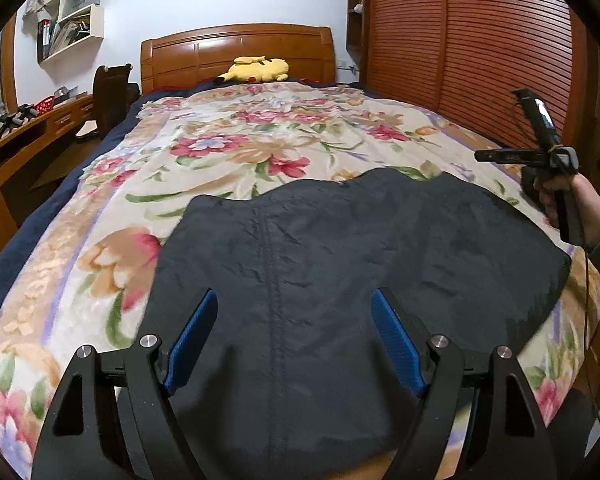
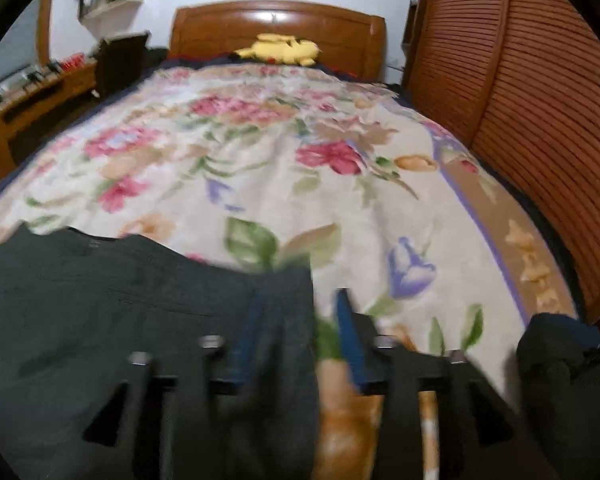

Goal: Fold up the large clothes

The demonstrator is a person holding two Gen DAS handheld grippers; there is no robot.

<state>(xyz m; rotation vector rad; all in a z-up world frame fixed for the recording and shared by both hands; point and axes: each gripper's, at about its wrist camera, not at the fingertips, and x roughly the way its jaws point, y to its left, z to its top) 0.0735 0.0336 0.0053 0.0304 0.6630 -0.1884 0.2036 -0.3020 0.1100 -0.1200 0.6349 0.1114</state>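
A large dark garment (image 1: pixel 340 272) lies spread flat on the floral blanket (image 1: pixel 228 140) of a bed, with a stitched seam running down its middle. My left gripper (image 1: pixel 295 296) hovers over its near part, open, with both blue pads (image 1: pixel 196 340) wide apart and nothing pinched. At the right edge of that view a hand (image 1: pixel 568 200) holds the right gripper's handle above the garment's right side. The right wrist view is blurred. There my right gripper (image 2: pixel 300 296) stands part open, with the garment's right edge (image 2: pixel 292 320) between its jaws and a gap left beside it.
A yellow plush toy (image 1: pixel 256 69) rests by the wooden headboard (image 1: pixel 236 48). A slatted wooden wardrobe (image 1: pixel 480 52) runs along the bed's right side, and a desk (image 1: pixel 28 132) and wall shelves stand at the left. A dark bundle (image 2: pixel 564 380) sits at the bed's near right corner.
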